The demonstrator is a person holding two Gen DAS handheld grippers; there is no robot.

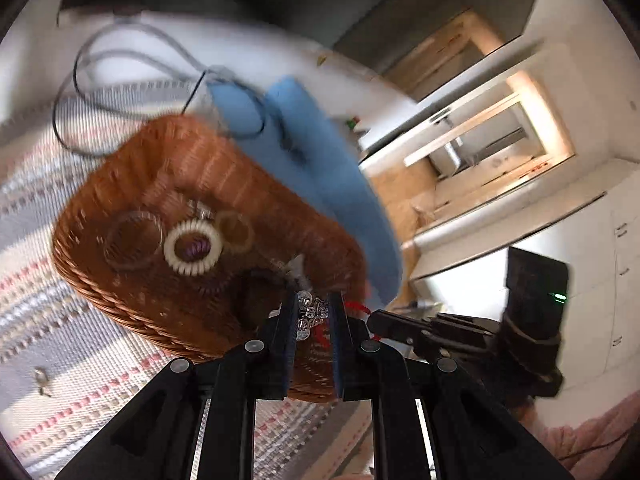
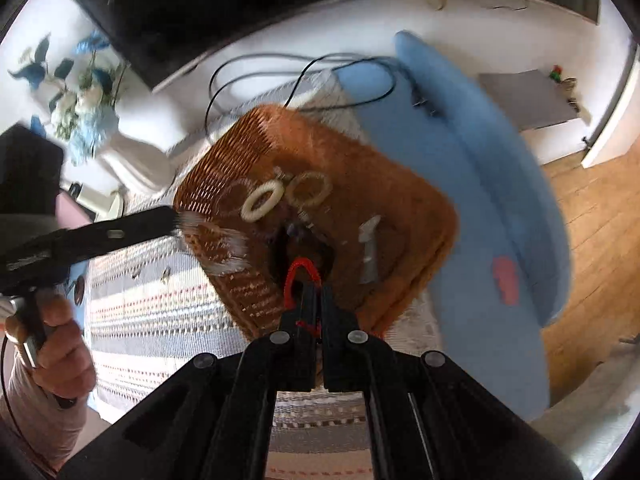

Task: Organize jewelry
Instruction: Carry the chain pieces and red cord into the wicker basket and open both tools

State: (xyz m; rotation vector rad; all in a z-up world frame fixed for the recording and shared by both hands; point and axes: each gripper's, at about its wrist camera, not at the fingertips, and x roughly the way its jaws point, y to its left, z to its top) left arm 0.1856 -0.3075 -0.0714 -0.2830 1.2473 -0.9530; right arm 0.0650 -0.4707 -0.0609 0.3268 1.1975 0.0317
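Nearest in the left wrist view, the left claw is closed on a clear beaded crystal piece, its faceted beads bunched between the dark pads; the piece's long axis cannot be read from the bunch. Just to its right a red cord trails toward the right claw, whose black fingers come in from the right edge. In the right wrist view the right claw is pinched tight on that red cord, a thin loop standing up out of the fingertips, its long axis running away from the camera toward the basket. Both claws hang over the near rim of an oval wicker basket, brown, tightly woven, with a braided edge. Inside lie a cream ribbed ring around something purple, a thin tan ring just beside it, and a faint clear bangle on its other side. The basket sits on a striped woven mat, grey, white and pink. Beyond it rests a smooth blue pad with a dark cable looping across it.
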